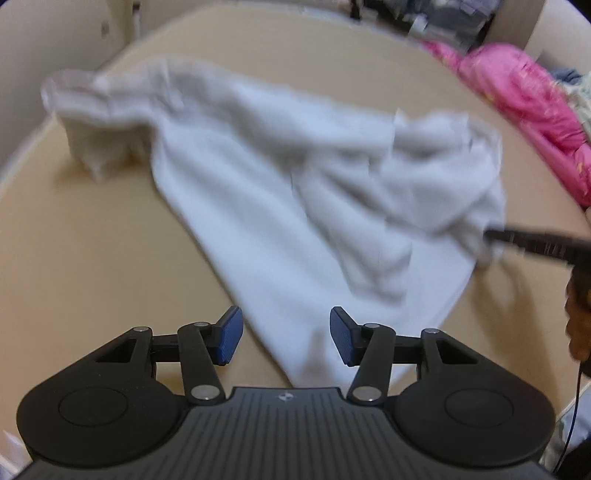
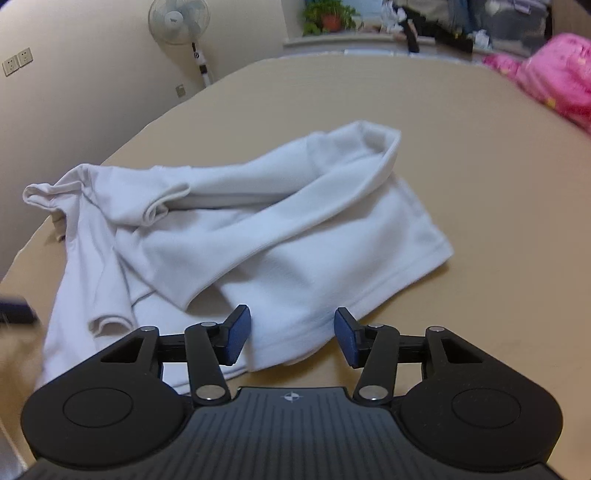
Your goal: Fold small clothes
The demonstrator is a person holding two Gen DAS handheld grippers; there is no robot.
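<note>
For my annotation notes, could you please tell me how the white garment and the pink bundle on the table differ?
The white garment lies crumpled mid-table, right in front of both open claws; the pink bundle sits at the far right edge, away from them. The white garment is plain, while the pink bundle shows small yellowish marks. The white garment spreads wide and fairly flat; the pink bundle looks puffier and heaped. Both are soft textiles resting on the same tan table.

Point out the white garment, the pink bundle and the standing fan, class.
white garment [image 2: 295,258]: right wrist view, on its flat lower panel.
pink bundle [image 2: 557,74]: right wrist view, on its crumpled top surface.
standing fan [image 2: 178,16]: right wrist view, on the round head.
</note>
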